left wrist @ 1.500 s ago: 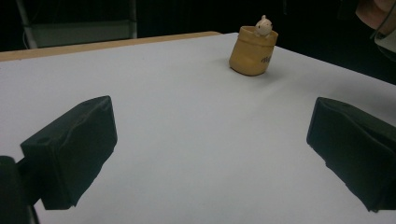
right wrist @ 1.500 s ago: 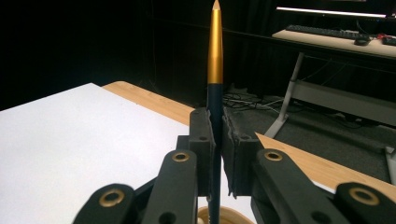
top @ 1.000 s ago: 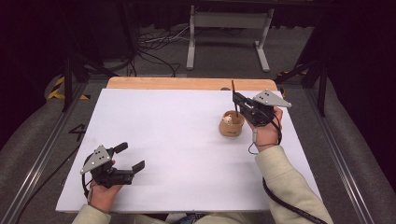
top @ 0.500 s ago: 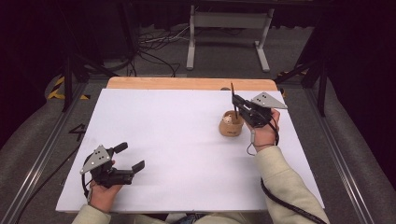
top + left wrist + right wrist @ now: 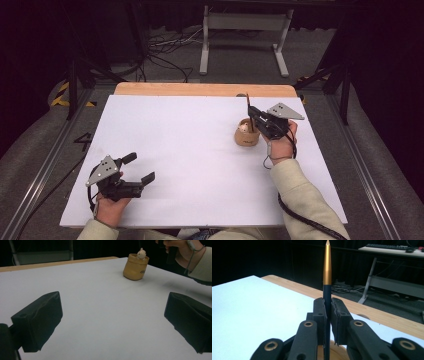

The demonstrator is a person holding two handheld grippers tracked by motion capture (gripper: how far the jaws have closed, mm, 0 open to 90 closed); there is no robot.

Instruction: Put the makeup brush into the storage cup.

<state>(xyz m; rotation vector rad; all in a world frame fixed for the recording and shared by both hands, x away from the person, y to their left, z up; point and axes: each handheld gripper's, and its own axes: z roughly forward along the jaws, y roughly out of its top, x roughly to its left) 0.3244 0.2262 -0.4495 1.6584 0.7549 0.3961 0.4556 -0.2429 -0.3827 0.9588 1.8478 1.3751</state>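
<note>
Currently the right gripper (image 5: 256, 118) is clamped on an upright pen (image 5: 327, 277), directly over the tan holder (image 5: 247, 133) at 2 o'clock on the white table (image 5: 190, 150). Judged: pen lined up, lower end at the holder's mouth, not yet released. Left gripper (image 5: 137, 169), jaws wide apart and empty, rests at 8 o'clock.

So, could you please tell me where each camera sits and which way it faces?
High view: above the person's side, looking forward and down on the white table; both forearms, left tongs, right tongs.
Left gripper view: low over the table, along its open jaws toward the tan cup; the other hand shows.
Right gripper view: on the right tongs, looking past the table's far edge; jaws clamp an upright pen.
Shared: high view and left gripper view both show the cup.
</note>
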